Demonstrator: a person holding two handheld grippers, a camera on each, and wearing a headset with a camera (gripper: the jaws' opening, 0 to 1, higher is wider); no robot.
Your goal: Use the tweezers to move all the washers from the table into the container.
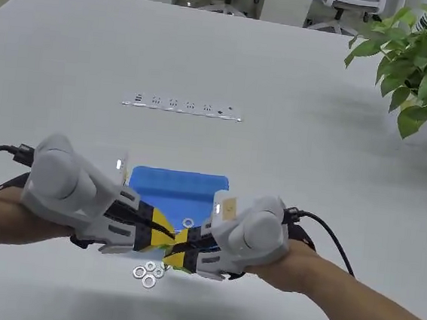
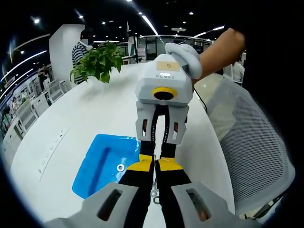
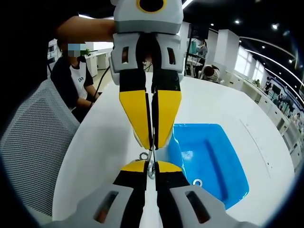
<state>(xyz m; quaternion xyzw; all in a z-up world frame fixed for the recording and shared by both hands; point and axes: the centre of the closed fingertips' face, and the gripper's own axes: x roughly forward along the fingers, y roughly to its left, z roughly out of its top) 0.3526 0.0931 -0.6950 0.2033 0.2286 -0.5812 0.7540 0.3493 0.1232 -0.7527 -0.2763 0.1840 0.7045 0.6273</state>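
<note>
Tweezers (image 3: 151, 156) in closed left claw (image 3: 153, 142), right claw (image 3: 151, 167)

Sticker, top of my right gripper (image 2: 156, 153): pale yellow patch (image 2: 167, 66) with a short dark mark, perhaps "C+". I can't be sure.
Lettering under that sticker: one small dark word in capitals (image 2: 165, 76), too blurred to spell.
Sticker from the head view (image 1: 227, 207): mark too small to read.
Strip on table (image 1: 181, 105): row of small marks, none legible.
</note>
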